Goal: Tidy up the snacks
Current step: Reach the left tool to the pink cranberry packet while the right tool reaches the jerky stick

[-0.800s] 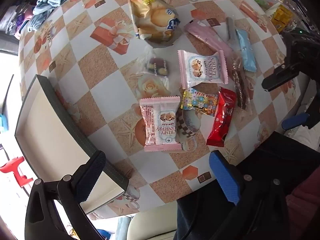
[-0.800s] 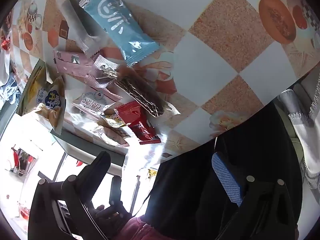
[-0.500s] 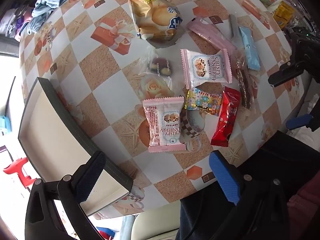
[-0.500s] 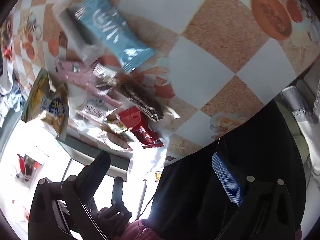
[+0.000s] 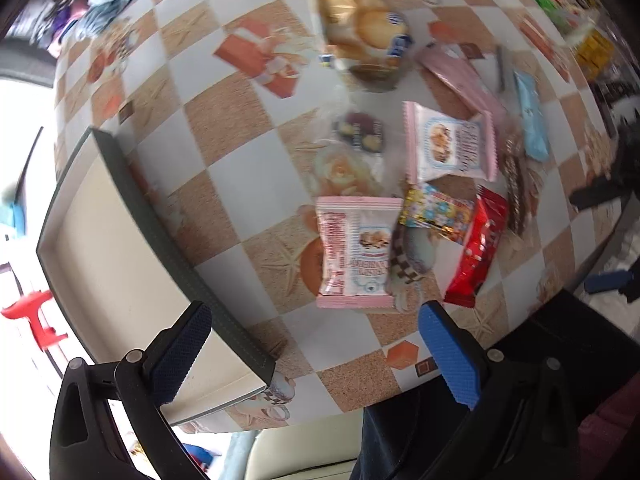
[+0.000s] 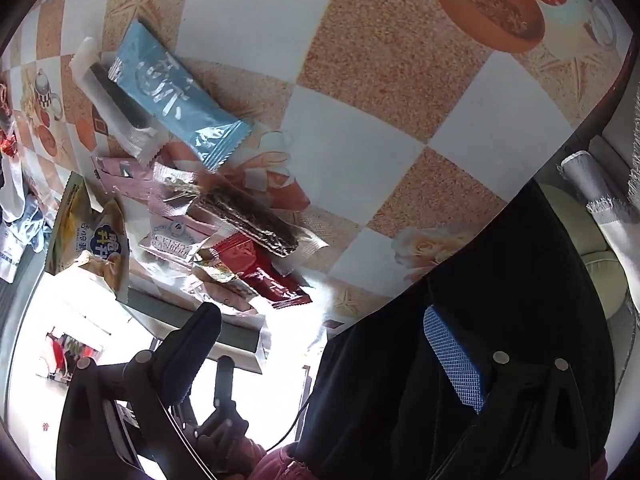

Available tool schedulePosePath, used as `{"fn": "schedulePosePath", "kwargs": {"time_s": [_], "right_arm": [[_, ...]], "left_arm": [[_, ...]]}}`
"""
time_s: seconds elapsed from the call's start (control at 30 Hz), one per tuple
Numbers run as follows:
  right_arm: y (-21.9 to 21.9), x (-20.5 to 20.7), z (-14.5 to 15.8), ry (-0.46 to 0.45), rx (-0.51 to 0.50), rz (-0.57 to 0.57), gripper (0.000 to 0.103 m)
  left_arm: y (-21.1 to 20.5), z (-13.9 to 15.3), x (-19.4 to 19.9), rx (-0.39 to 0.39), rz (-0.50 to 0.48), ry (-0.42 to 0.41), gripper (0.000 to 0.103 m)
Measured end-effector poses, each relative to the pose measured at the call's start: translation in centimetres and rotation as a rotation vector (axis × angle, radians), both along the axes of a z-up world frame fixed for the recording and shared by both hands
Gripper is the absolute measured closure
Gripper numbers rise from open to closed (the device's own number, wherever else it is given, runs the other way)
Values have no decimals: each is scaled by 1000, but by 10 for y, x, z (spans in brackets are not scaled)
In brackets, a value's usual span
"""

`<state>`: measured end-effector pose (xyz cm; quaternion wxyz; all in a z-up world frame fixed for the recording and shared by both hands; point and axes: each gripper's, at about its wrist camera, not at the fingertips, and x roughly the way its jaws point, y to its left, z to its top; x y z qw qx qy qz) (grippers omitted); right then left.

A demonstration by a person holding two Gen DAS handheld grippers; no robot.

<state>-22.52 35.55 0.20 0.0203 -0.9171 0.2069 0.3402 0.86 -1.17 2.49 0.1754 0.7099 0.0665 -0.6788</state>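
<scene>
Left tool [image 5: 312, 332]: black plastic frame, two wedge-shaped fingers, round silver screws along each arm. Right finger pad [image 5: 450, 356] bright blue with a fine dimpled texture; left pad dark navy, same texture. Triangular cut-out in the left arm. Right tool [image 6: 320, 344]: same build, black frame, silver screws, blue cross-hatched pad [image 6: 454, 356] on the right finger, dark pad on the left. Thin black cable near its base. Person wears dark trousers [image 6: 500, 280] and a maroon sleeve [image 6: 280, 462].

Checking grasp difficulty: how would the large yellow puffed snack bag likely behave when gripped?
The large yellow puffed snack bag looks air-filled, so probably light and squashy. Its glossy film may slip between pads. The contents pictured look like brittle puffs, likely crushable.
</scene>
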Motion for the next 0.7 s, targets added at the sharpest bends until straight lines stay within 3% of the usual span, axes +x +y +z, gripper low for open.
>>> {"fn": "schedulePosePath", "kwargs": {"time_s": [0.17, 0.23, 0.33, 0.5, 0.7], "right_arm": [[2, 10, -8, -10, 19, 45, 1], [0, 14, -11, -17, 19, 64, 1], [-4, 15, -11, -7, 13, 102, 1], [-4, 4, -4, 30, 21, 153, 1], [0, -5, 4, 70, 30, 212, 1]], "left_arm": [[-35, -12, 16, 54, 148, -25, 0], [-49, -30, 28, 80, 193, -56, 0], [-51, -37, 29, 93, 220, -55, 0], [-41, -44, 17, 91, 166, -42, 0], [-27, -87, 3, 74, 134, -100, 0]]}}
